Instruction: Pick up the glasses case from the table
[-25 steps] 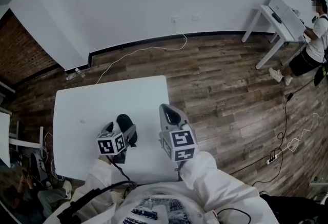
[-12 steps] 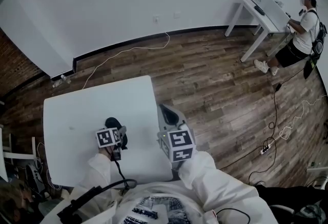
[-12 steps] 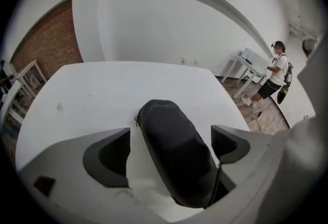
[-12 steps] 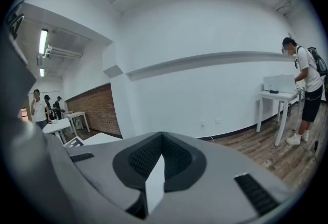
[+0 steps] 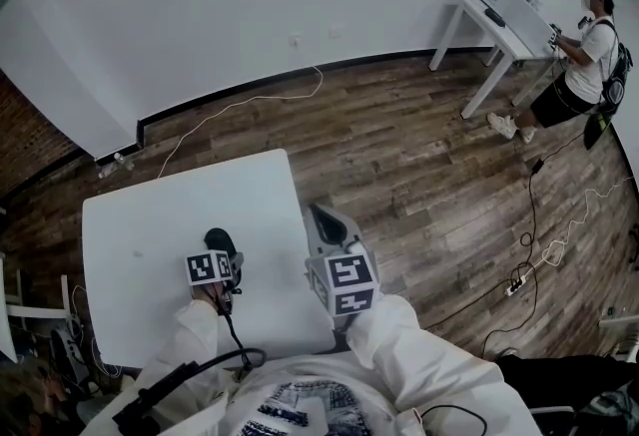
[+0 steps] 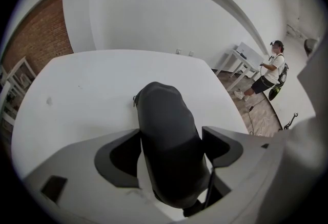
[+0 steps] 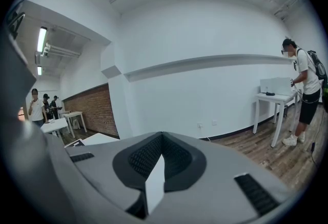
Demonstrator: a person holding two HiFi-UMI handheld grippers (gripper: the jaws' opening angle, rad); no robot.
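Two pairs of tongs showed nearest, each at the end of a white sleeve and each carrying a cube of square markers. The left tongs [image 6: 171, 129] pointed steeply down and straddled the glasses case [image 6: 165, 161], their jaws closing. A sliver of white showed between the left pad and the case, so I judged the pinch not yet made. The right tongs [image 7: 161, 138] were pressed together on nothing, held by the tabletop's [image 5: 160, 215] near right corner, apart from the case.

The case lay flat on the tabletop near its front edge, not lifted. By my reading the approach was done, and the squeeze and the lift were left.

The case was a dark, matte, rounded pod, longer than wide and domed on top, with a small tab at its far end too small to make out. Its smooth curved flanks looked liable to slip. The pads were dark, and the right pair had a cross-hatched face. The tabletop was plain, smooth white.

Beyond lay a wood-plank floor [image 5: 419, 165] with a pale cable [image 5: 250, 107] trailing across it. A white wall stood past that, with a brick wall [image 6: 36, 33] to the left. Far off, a person [image 5: 584, 45] stood at a white desk [image 5: 499, 20].
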